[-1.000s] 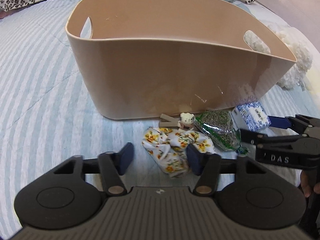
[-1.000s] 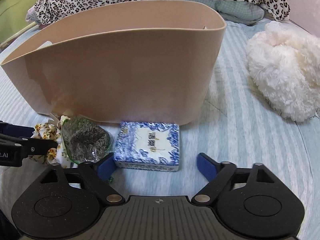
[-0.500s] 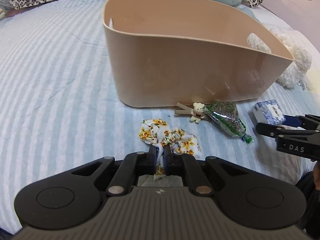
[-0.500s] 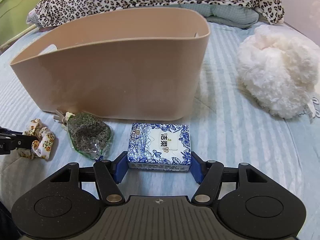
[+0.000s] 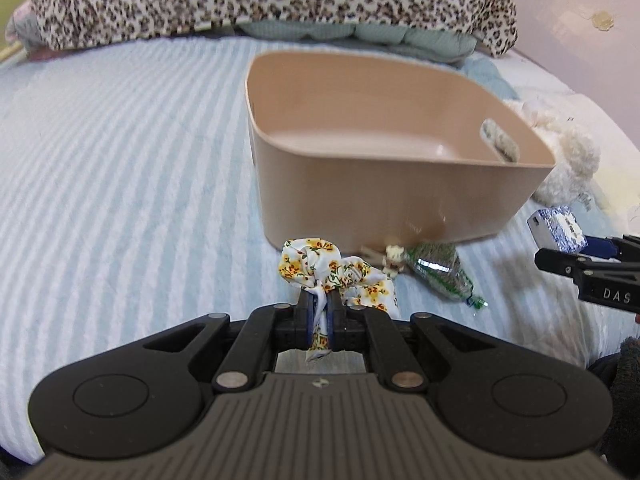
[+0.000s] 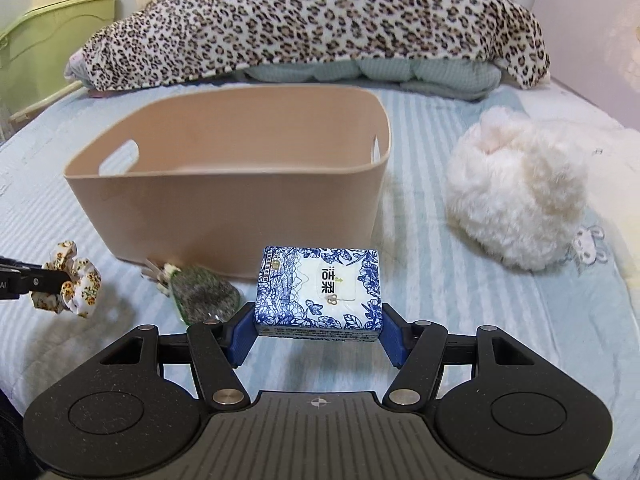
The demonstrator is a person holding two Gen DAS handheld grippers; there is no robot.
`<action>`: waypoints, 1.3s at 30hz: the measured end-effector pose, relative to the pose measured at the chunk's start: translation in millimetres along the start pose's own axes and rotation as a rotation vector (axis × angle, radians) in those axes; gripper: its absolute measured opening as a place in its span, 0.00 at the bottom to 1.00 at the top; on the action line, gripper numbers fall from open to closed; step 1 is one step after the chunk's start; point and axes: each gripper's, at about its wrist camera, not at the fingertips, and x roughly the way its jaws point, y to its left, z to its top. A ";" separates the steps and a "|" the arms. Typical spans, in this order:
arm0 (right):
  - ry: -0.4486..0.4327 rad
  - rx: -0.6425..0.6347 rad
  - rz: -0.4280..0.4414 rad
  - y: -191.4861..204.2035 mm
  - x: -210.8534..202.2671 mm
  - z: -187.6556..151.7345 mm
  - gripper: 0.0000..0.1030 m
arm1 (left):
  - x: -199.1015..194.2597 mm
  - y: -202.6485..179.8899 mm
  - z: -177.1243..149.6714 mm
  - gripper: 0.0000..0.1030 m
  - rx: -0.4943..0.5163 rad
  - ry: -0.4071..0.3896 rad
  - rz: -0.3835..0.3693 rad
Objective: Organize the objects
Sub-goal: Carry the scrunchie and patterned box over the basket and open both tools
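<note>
My left gripper is shut on a floral scrunchie and holds it above the striped bed, in front of the beige tub. My right gripper is shut on a blue-and-white tissue pack and holds it off the bed, near the tub's right front corner. The scrunchie also shows in the right wrist view, and the tissue pack in the left wrist view. A green sachet and a small bear clip lie at the tub's base. The tub looks empty inside.
A white fluffy plush lies right of the tub. A leopard-print blanket over a teal pillow runs along the back. A green cabinet stands at the far left.
Both grippers have closed on their objects and lifted them off the bed: the left on the scrunchie, the right on the tissue pack. Both views have pulled back and risen, showing the tub's inside.
</note>
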 end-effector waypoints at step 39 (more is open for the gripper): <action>-0.154 -0.004 -0.003 17.3 39.7 106.6 0.58 | 66.6 -43.4 112.4 0.07 0.069 -0.092 0.075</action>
